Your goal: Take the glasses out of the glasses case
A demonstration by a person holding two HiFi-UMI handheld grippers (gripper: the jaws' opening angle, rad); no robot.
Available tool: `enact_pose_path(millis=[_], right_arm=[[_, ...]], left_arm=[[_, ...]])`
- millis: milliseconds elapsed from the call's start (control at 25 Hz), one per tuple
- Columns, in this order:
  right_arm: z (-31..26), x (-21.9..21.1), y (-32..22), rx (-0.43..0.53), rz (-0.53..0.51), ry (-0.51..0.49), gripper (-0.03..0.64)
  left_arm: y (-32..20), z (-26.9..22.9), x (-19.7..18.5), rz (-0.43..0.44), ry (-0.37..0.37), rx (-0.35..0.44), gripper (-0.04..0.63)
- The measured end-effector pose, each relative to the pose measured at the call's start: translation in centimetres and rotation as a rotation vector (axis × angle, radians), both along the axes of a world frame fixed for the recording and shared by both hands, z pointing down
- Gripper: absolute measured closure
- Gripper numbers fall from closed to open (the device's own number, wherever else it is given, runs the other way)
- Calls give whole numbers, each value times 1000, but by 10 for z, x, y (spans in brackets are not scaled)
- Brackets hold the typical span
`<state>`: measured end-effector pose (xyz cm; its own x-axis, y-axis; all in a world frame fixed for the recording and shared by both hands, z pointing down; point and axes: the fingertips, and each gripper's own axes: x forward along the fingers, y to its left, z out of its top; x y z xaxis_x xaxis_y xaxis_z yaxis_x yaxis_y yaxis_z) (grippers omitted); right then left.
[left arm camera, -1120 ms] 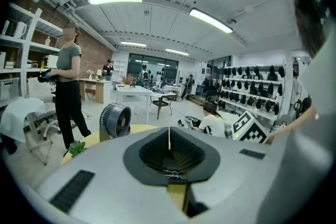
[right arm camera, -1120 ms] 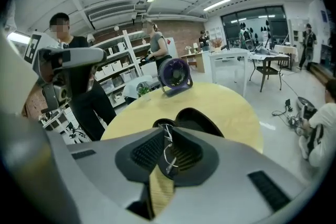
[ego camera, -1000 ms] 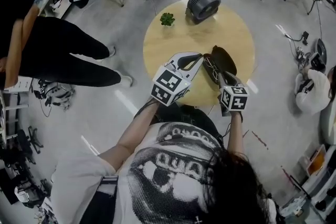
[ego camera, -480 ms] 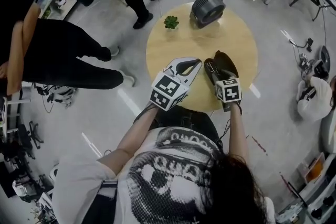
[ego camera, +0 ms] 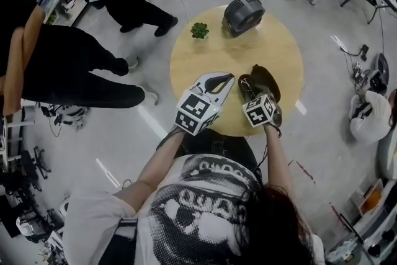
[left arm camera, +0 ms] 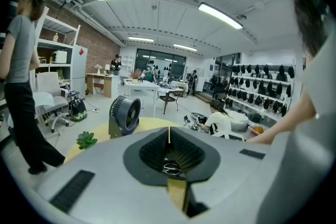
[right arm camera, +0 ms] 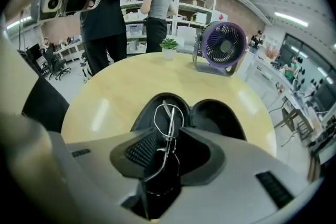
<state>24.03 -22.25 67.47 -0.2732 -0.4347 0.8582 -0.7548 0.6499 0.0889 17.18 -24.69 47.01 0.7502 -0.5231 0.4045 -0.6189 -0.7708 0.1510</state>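
Note:
A black glasses case (ego camera: 265,79) lies open on the round wooden table (ego camera: 205,53), near its front edge. Thin wire-framed glasses (ego camera: 245,85) rest in its left half. My right gripper (ego camera: 250,92) points steeply down over the case's near end. In the right gripper view its jaws stand wide on either side of the glasses (right arm camera: 167,118), and the pads do not press on the wire; the right gripper (right arm camera: 168,136) is open. My left gripper (ego camera: 229,77) hovers just left of the case, shut on nothing, its tips together (left arm camera: 169,136).
A dark desk fan (ego camera: 243,11) and a small potted plant (ego camera: 199,30) stand at the table's far side. People stand on the floor to the left (ego camera: 93,65). A bag (ego camera: 366,108) and cables lie on the floor at the right.
My right gripper has rolled and sunk toward the case, shifting a little left. The left gripper has hardly moved. The people at the top left have walked on.

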Motion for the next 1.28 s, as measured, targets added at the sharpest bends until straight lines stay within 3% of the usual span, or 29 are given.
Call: enact_pose_path(millis=[520, 1280], right_arm=[[-10, 7, 0, 23, 144, -99, 515], [-84, 9, -3, 221, 383, -236, 515]], left_arm=[[-16, -2, -16, 38, 1, -9, 580], [-4, -7, -57, 59, 22, -1, 580]])
